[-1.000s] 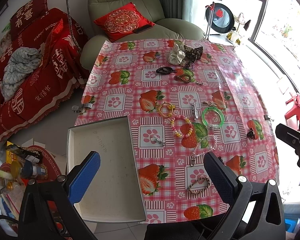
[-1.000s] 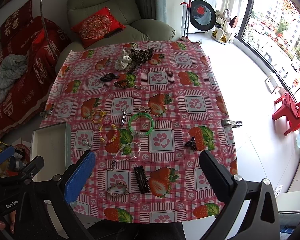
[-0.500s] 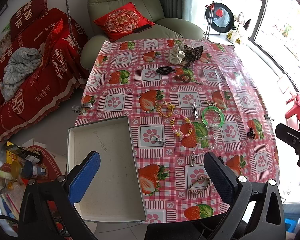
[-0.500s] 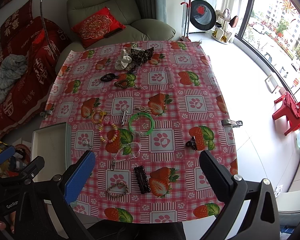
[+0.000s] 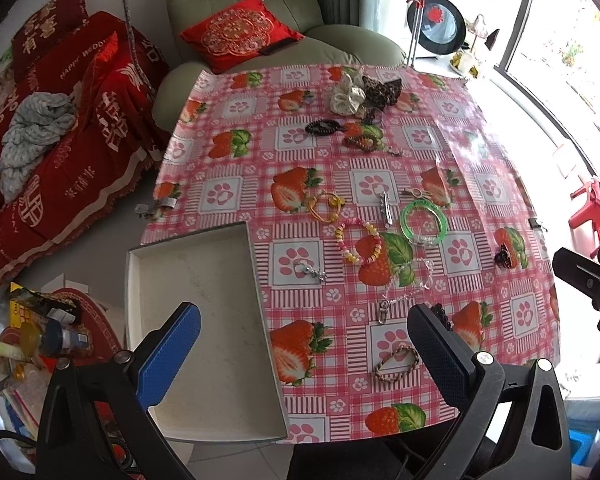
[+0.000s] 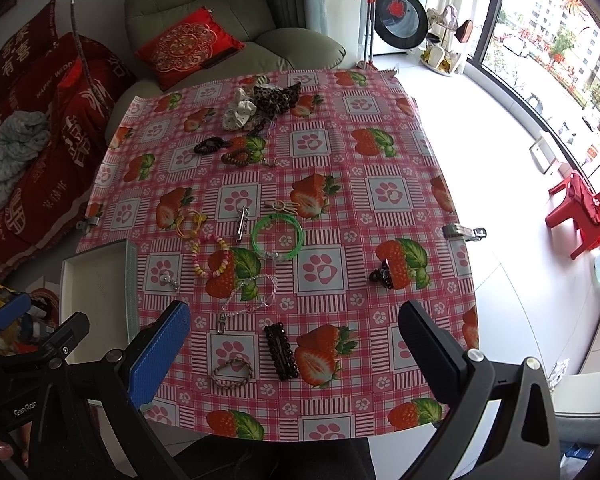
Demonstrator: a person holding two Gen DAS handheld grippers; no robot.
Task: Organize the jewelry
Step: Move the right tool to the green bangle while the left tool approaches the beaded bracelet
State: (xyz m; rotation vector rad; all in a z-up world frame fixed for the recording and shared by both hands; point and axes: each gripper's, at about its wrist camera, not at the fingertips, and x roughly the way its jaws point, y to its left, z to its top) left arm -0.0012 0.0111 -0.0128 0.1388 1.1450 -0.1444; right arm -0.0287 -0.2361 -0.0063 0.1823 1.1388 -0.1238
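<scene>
Left tool: my left tool [image 5: 300, 344] hangs spread wide above the near edge of the bench [image 5: 480, 152], holding nothing.
Right tool: my right tool [image 6: 296, 340] is also spread and empty over the near edge.
Tray: the white tray [image 5: 204, 320] lies at the bench's near left corner, bare inside.
Jewelry: the green bangle [image 6: 277, 237], beaded bracelet [image 6: 212, 256] and yellow rings [image 6: 189, 223] lie mid-bench; the braided bracelet [image 6: 232, 372] and dark hair clip [image 6: 281, 351] lie nearest me.
Far end: scrunchies [image 6: 240, 114] are heaped together.
</scene>
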